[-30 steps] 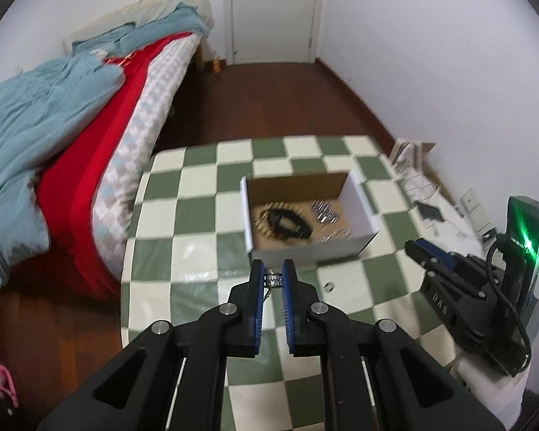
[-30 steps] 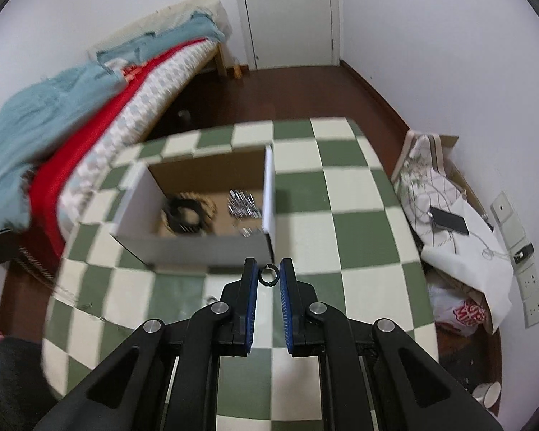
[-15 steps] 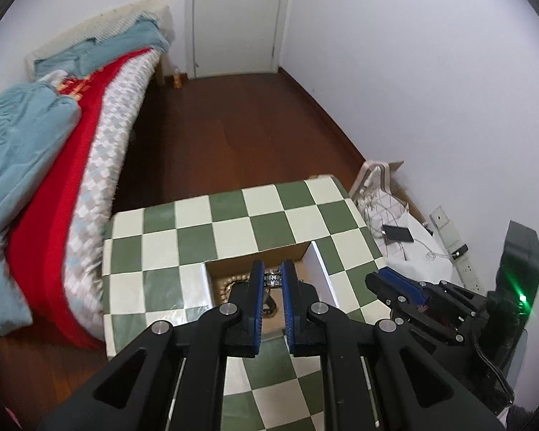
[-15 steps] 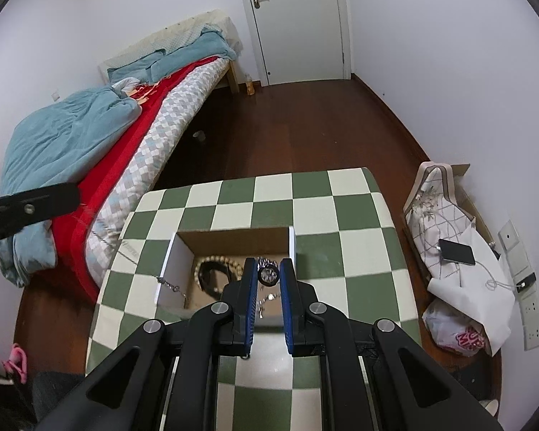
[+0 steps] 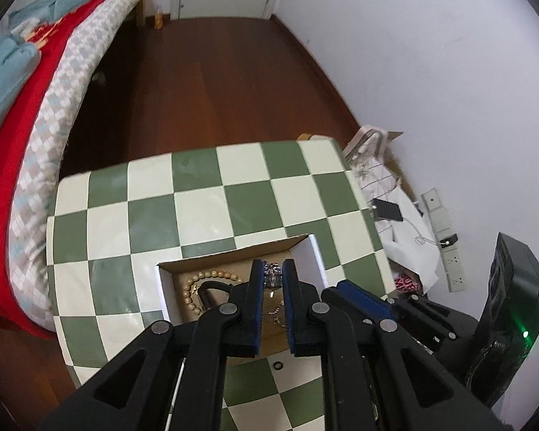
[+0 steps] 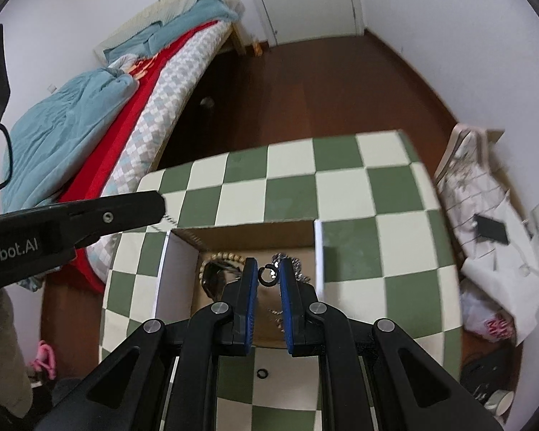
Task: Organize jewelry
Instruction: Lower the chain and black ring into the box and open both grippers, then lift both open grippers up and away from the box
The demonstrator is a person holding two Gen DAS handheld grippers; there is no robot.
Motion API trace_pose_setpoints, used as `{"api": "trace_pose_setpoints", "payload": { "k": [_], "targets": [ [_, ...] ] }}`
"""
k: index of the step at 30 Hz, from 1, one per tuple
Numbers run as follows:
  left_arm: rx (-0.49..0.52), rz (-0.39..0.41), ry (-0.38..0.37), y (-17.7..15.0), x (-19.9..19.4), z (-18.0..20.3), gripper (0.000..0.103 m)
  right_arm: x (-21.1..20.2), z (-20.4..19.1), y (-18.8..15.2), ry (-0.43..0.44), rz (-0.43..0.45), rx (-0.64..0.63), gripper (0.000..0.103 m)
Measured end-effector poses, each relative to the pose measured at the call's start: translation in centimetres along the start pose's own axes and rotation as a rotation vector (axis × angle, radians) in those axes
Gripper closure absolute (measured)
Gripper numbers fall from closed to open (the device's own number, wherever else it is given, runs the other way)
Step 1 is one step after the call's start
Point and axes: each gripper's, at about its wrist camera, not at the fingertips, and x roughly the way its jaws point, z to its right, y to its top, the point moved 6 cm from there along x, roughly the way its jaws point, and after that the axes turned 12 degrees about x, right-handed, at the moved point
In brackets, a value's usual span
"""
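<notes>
Over the open cardboard box on the checkered table, both tongs are carrying jewelry.

Left tongs are pinched on a small sparkly silver piece, held right at the tips above the box's far half. Right tongs are clamped on a little dark ring with a gap in it, sitting between the blue pads and also hanging over the box. Down inside you can see a tan bead bracelet curled around a black band, plus some thin chain bits, kinda hard to make out. One more dark ring lies on the table on the near side of the box, just beside it. Bed with a red and teal blanket is off to the left, a bit blurry.
</notes>
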Motion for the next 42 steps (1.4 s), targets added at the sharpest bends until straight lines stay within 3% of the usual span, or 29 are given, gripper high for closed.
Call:
{"api": "trace_pose_setpoints", "payload": {
  "k": [5,8,9,11,12,15,18,19,20,26,32,42],
  "targets": [
    [-0.03,-0.03,0.059,0.1,1.2,-1.4,0.085,2.5,0.9,-0.3,0.031,-0.089,0.047,0.089],
    [-0.024,-0.008,0.133,-0.1,1.0,-2.4,0.047,3.2,1.5,-0.3,0.012,-0.106,0.061,0.085],
    [-0.023,0.004,0.161,-0.2,0.7,-2.7,0.028,3.2,1.7,-0.3,0.012,-0.106,0.066,0.081],
    [-0.03,0.028,0.215,-0.7,0.3,-3.6,0.023,3.1,1.9,-0.2,0.002,-0.103,0.073,0.06],
    [-0.034,0.028,0.234,-0.9,0.3,-4.0,0.022,3.1,2.0,-0.1,-0.001,-0.103,0.073,0.058],
    [-0.053,0.022,0.308,-2.0,0.4,-5.5,0.001,2.9,2.2,-0.2,-0.055,-0.092,0.045,0.055],
    [-0.049,0.037,0.398,-3.4,0.1,-6.6,0.0,2.9,2.5,-0.5,-0.139,-0.085,0.019,0.029],
    [-0.045,0.04,0.419,-3.9,0.1,-6.8,0.0,3.0,2.5,-0.7,-0.181,-0.078,0.0,0.013],
    [-0.043,0.04,0.43,-4.3,0.1,-6.9,0.0,2.9,2.7,-0.9,-0.223,-0.073,-0.015,0.004],
    [-0.069,0.014,0.44,-7.1,0.6,-7.3,0.0,2.3,3.6,-1.7,-0.342,-0.049,-0.031,0.0],
    [-0.083,0.031,0.442,-8.9,-0.5,-6.6,0.0,0.5,3.2,-2.7,-0.351,-0.019,-0.041,0.0],
    [-0.117,0.142,0.467,-11.8,-6.8,-4.4,0.0,-6.1,2.0,-5.2,-0.347,0.102,-0.06,0.0]
  ]
}}
